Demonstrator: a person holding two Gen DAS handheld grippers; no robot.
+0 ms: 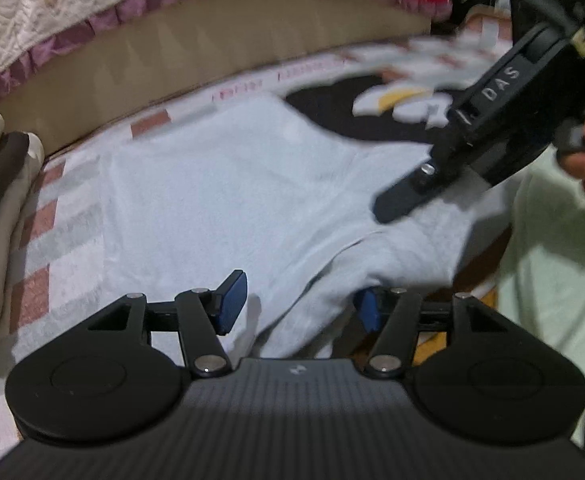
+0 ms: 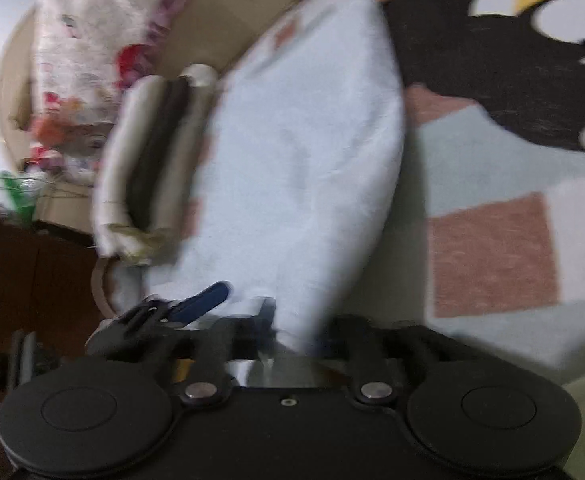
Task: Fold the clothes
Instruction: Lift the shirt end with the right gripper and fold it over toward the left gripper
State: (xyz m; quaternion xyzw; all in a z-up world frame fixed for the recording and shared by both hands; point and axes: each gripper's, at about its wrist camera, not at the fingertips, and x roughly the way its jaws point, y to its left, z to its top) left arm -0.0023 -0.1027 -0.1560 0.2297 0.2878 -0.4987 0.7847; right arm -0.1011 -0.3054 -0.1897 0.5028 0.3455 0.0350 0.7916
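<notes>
My right gripper (image 2: 288,332) sits low in frame, jaws close together with the pale blue garment (image 2: 304,152) pinched between them; the pads are hidden by cloth and blur. The garment runs up and away from me in a long tapering shape across the patterned blanket (image 2: 492,248), which has pink and pale squares and a dark penguin print (image 2: 492,72) upper right. My left gripper (image 2: 196,308), blue pad showing, is just left of the garment's near end. A folded stack of beige and brown clothes (image 2: 152,160) lies touching the garment's left edge. Floral quilt (image 2: 92,40) further left.
</notes>
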